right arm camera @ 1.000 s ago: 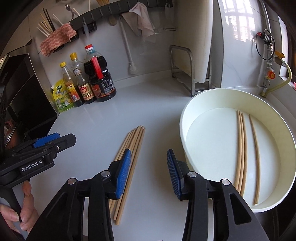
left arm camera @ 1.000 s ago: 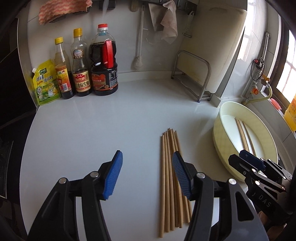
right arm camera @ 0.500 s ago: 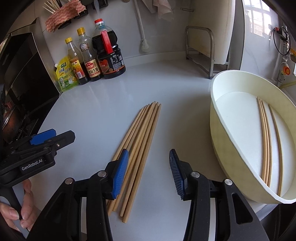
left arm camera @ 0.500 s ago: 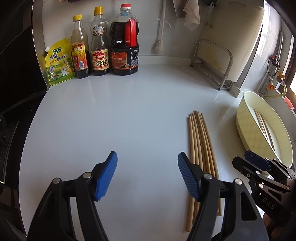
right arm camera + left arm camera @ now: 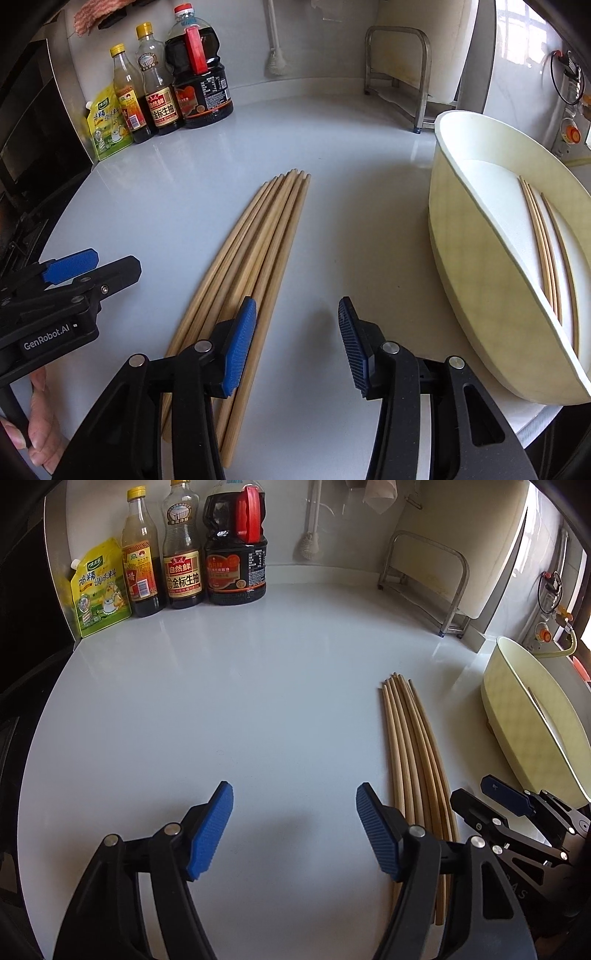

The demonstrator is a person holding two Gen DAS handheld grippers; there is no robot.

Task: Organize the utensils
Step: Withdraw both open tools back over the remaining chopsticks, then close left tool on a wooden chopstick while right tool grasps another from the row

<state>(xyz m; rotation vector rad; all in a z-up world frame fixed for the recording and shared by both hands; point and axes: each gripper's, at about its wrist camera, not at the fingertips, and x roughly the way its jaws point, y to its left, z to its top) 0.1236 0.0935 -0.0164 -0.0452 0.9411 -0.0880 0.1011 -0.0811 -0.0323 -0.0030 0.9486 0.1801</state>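
On the white counter (image 5: 221, 701), both black blue-padded grippers, left (image 5: 294, 834) and right (image 5: 297, 347), hover agape and empty beside the bundle of tan wooden chopsticks (image 5: 266, 240), jaws having just widened.

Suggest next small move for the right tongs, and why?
Probably shift the right tongs slightly left and down to straddle one outer chopstick of the bundle: both tongs are open and empty, and some chopsticks already lie in the basin.

We count seven chopsticks (image 5: 258, 258) on the counter, four more (image 5: 546, 243) in the basin (image 5: 480, 236), three bottles (image 5: 162, 85), one pouch (image 5: 107, 125).
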